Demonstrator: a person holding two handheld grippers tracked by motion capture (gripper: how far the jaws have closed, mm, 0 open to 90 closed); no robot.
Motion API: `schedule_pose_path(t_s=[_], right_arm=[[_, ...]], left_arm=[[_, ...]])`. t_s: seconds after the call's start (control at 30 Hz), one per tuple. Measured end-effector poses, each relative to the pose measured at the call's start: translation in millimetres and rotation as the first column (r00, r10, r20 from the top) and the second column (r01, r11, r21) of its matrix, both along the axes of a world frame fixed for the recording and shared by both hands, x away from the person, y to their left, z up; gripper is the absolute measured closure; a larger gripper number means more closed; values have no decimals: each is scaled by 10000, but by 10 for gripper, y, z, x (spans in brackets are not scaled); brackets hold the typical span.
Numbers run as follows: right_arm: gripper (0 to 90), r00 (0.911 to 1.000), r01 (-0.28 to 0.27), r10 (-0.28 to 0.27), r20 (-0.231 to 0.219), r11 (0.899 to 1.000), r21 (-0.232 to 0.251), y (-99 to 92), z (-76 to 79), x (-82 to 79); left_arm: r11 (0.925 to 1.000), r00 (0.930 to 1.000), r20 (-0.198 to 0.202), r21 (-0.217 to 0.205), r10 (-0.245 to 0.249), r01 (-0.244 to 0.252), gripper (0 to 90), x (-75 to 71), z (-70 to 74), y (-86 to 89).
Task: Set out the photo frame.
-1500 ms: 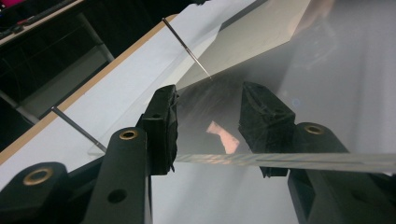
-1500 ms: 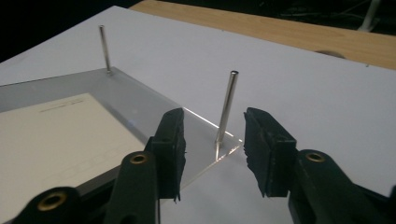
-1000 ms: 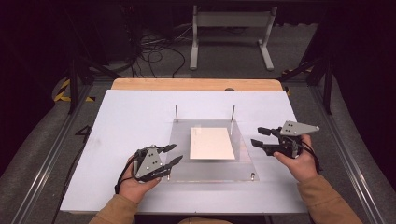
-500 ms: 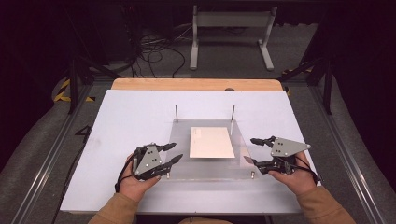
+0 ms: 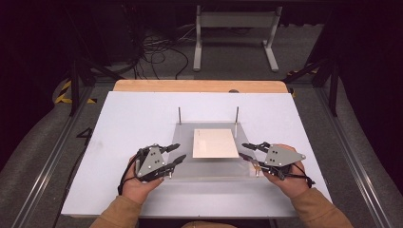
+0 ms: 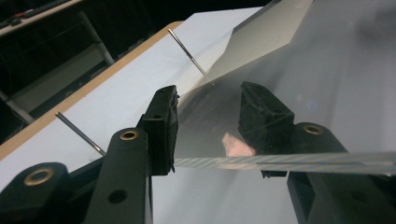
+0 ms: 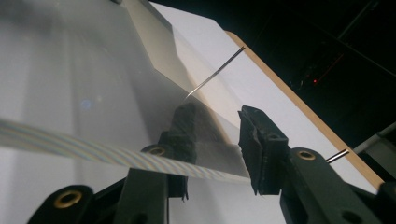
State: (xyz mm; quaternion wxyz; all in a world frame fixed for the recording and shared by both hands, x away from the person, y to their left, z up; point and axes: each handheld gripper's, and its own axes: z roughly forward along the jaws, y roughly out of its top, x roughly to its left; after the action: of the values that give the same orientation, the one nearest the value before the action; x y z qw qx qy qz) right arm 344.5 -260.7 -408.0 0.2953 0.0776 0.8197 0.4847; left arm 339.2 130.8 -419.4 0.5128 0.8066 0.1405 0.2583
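The clear acrylic plate (image 5: 209, 164) lies centred on the white table (image 5: 119, 123) between four steel pins, a cream sheet (image 5: 215, 143) on it. Both the left gripper (image 5: 175, 155) and right gripper (image 5: 247, 151) are held open, straddling opposite plate edges, nothing clamped. Both should be closed evenly and together, so the plate is kept level.

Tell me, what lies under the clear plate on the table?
Under the clear plate lies a pale sheet on the white table. Whether anything lies beneath that sheet cannot be seen.
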Motion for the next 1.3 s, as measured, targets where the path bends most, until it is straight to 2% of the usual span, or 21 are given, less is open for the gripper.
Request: schedule_pose_path(t_s=[0.17,0.27,0.37,0.43,0.5,0.73,0.77,0.8,0.87,0.93,1.0,1.03,1.13,1.23,1.27,1.3], right_arm=[[663,10000,55,-55,-7,10000,13,6,54,19],[672,9999,152,-152,50,9999,-31,17,110,39],[675,9985,368,-370,407,9993,55,40,171,26],[674,9973,418,-425,604,9990,138,38,229,35],[672,9977,396,-408,541,9989,234,26,280,52],[672,9931,500,-504,1061,9987,68,21,392,45],[672,9922,509,-515,1138,9987,87,16,420,41],[680,9917,526,-539,1170,9985,146,9,435,38],[688,9924,440,-481,1132,9983,382,-3,478,31],[688,9905,431,-501,1281,9975,564,-13,544,13],[689,9915,318,-417,1233,9962,813,-35,631,-5],[688,9923,277,-388,1174,9951,946,-38,665,-15],[690,9931,199,-320,1125,9940,1072,-27,745,-58],[690,9965,259,-353,753,9922,1217,-22,829,-96],[690,9965,259,-353,753,9922,1217,-22,829,-96],[690,9984,321,-378,417,9912,1287,-31,887,-103]], left_arm=[[9999,9994,324,74,126,-128,574,11,55,-8],[9998,9985,518,-35,199,-197,577,45,116,-8],[9995,9973,674,-157,292,-282,576,72,192,6],[9991,9977,600,-332,300,-281,576,87,247,1],[9988,9984,485,-419,288,-268,576,108,278,0],[9980,9996,157,-604,217,-207,578,144,363,-8],[9970,9990,436,-765,141,-107,581,139,411,-3],[9979,9949,956,-591,312,-256,586,115,458,-15],[9987,9917,1210,-335,426,-388,592,93,575,-26],[9982,9896,1383,-496,395,-329,598,73,691,-24],[9982,9895,1399,-524,376,-305,600,66,740,-18],[9973,9896,1377,-656,407,-319,598,54,826,-7],[9951,9926,1164,-961,342,-230,587,50,904,19],[9954,9940,1051,-935,318,-220,586,17,967,18],[9954,9940,1051,-935,318,-220,587,17,967,18],[9953,9947,967,-935,346,-255,588,4,1009,10]])
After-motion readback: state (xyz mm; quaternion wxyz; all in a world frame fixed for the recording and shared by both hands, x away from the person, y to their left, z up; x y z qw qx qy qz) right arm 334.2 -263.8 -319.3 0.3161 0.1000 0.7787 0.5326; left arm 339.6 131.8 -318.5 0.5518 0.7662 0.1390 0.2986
